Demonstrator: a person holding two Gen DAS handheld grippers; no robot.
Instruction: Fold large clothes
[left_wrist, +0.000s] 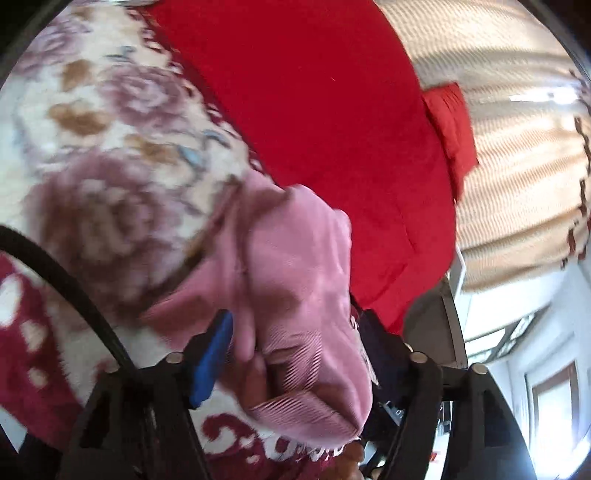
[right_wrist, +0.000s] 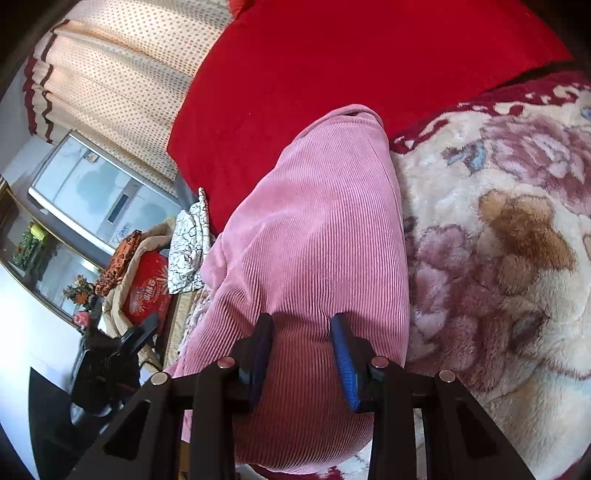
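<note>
Pink ribbed garment (right_wrist: 317, 236) lies bunched on the floral blanket (right_wrist: 509, 229), beside a red cover (right_wrist: 332, 66). The right gripper (right_wrist: 304, 354) pinches a fold of it between blue pads. In the blurred left view, cloth hides the left gripper's (left_wrist: 295, 354) far finger; whether it grips, I cannot tell. White writing on a red bag (right_wrist: 147, 291) is too small to read

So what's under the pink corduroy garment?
The pink corduroy garment lies on a floral fleece blanket and partly over a red cover. Anything directly beneath it is hidden.
</note>
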